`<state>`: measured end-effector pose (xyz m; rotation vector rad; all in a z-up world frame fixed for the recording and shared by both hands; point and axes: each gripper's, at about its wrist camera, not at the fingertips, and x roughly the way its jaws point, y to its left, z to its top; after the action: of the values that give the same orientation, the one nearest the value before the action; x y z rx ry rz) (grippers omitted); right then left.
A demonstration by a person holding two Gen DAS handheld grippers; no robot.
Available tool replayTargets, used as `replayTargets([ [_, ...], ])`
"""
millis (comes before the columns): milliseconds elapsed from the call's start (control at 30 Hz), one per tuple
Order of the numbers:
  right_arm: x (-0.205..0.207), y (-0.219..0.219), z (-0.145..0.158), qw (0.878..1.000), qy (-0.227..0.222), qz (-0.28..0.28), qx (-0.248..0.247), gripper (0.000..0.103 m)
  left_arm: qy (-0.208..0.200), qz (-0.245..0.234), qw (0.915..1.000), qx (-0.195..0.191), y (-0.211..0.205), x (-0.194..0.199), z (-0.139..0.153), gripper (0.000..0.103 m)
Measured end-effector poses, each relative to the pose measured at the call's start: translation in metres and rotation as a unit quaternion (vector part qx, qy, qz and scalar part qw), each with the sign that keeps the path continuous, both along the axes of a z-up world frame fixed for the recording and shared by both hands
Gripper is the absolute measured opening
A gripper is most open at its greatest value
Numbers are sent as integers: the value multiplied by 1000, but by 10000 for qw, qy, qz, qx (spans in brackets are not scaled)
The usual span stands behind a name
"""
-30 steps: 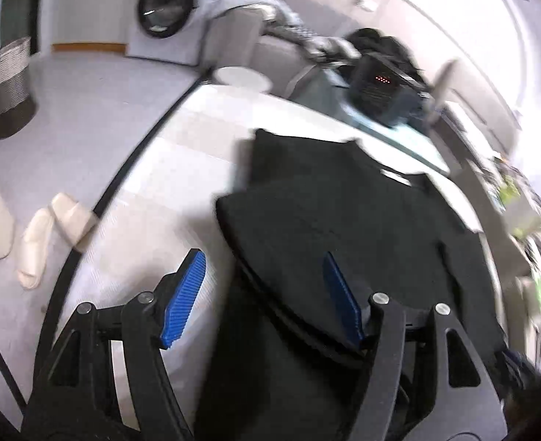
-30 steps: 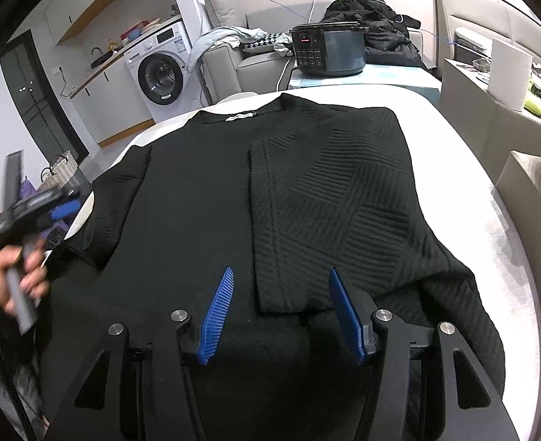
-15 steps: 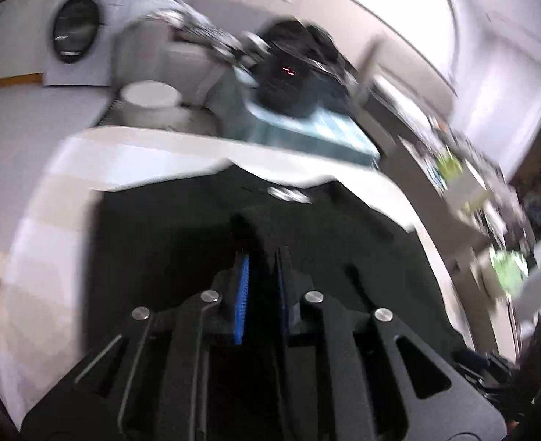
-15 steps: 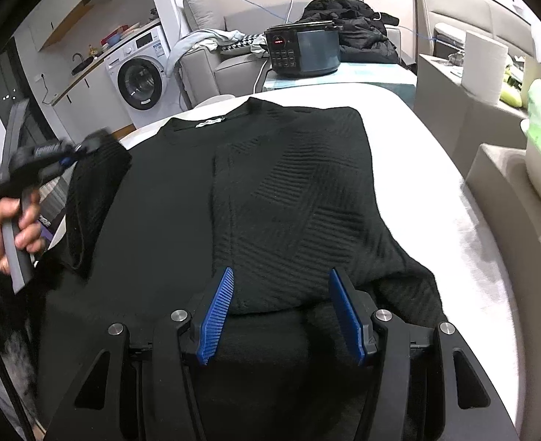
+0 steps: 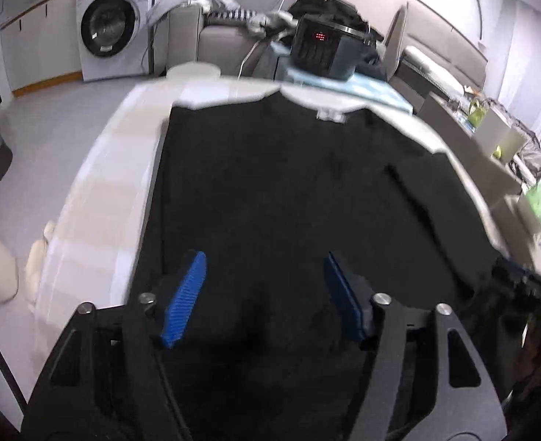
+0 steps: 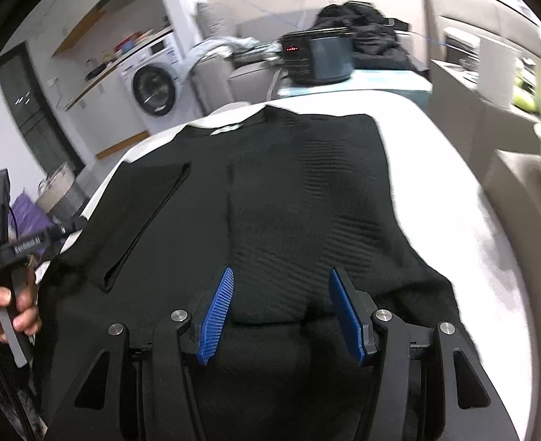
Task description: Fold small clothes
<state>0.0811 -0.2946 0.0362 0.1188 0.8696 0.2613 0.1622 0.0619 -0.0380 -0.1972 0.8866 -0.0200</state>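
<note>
The black sweater (image 6: 270, 198) lies flat on the white surface (image 6: 454, 191), with its collar at the far end and its hem near me. I place it so because a flat garment gives straight fold lines. Both sleeves are already turned inward onto the body: the right sleeve (image 6: 307, 220) lies along the right half, and the left sleeve (image 6: 149, 220) makes a narrow band on the left half. This keeps the shape close to a rectangle, which I judge is needed before a fold from hem to collar.

My right tool (image 6: 281, 312) hovers above the near end of the right sleeve, close to the hem. Its blue pads (image 6: 217, 316) stand wide apart and nothing is between them, so it grips nothing. I hold it low and centred here because the next grasp probably comes at the hem.

My left tool (image 5: 263, 294) is above the near left part of the sweater (image 5: 288, 191). Its jaws are also spread wide and they are empty. In the right wrist view I see my left hand (image 6: 9, 305) on the handle at the left edge of the surface, beside the sweater.

The fold seems about half done. The knit is thick and soft, so I think a pinch must take both layers at the hem, otherwise the sleeve can slip out of its place.

Far behind the surface stand a dark cooker (image 6: 318, 57) and a washing machine (image 5: 112, 33); they are well apart from my work.
</note>
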Motion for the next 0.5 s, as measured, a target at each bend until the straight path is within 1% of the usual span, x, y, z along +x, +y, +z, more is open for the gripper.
replayTargets([
  [33, 2, 4, -3, 10000, 41, 63, -23, 56, 126, 39, 9999, 46, 1, -4, -8, 47],
  [67, 6, 9, -7, 9999, 85, 143, -36, 55, 219, 69, 9997, 16, 3, -9, -15, 44],
  [133, 11, 16, -13, 9995, 152, 257, -101, 55, 300, 9, 9995, -7, 3, -16, -23, 41],
  [200, 14, 21, -19, 9990, 227, 337, -195, 49, 256, -82, 9995, 141, 0, -22, -24, 41],
  [267, 17, 25, -27, 9981, 382, 435, -218, 48, 280, -165, 9993, 168, -2, -27, -25, 41],
  [333, 15, 33, -30, 9971, 241, 524, -505, 46, 285, -259, 9986, 372, -10, -25, -27, 41],
  [367, 15, 38, -31, 9952, 188, 572, -774, 42, 296, -298, 9980, 482, -12, -24, -28, 42],
  [400, 14, 41, -32, 9937, 134, 575, -953, 34, 302, -327, 9974, 560, -15, -23, -28, 42],
  [433, 13, 46, -33, 9905, 84, 601, -1233, 32, 298, -338, 9971, 607, -16, -24, -28, 42],
  [500, 13, 52, -34, 9865, 8, 656, -1500, 17, 288, -330, 9973, 582, -15, -24, -27, 42],
])
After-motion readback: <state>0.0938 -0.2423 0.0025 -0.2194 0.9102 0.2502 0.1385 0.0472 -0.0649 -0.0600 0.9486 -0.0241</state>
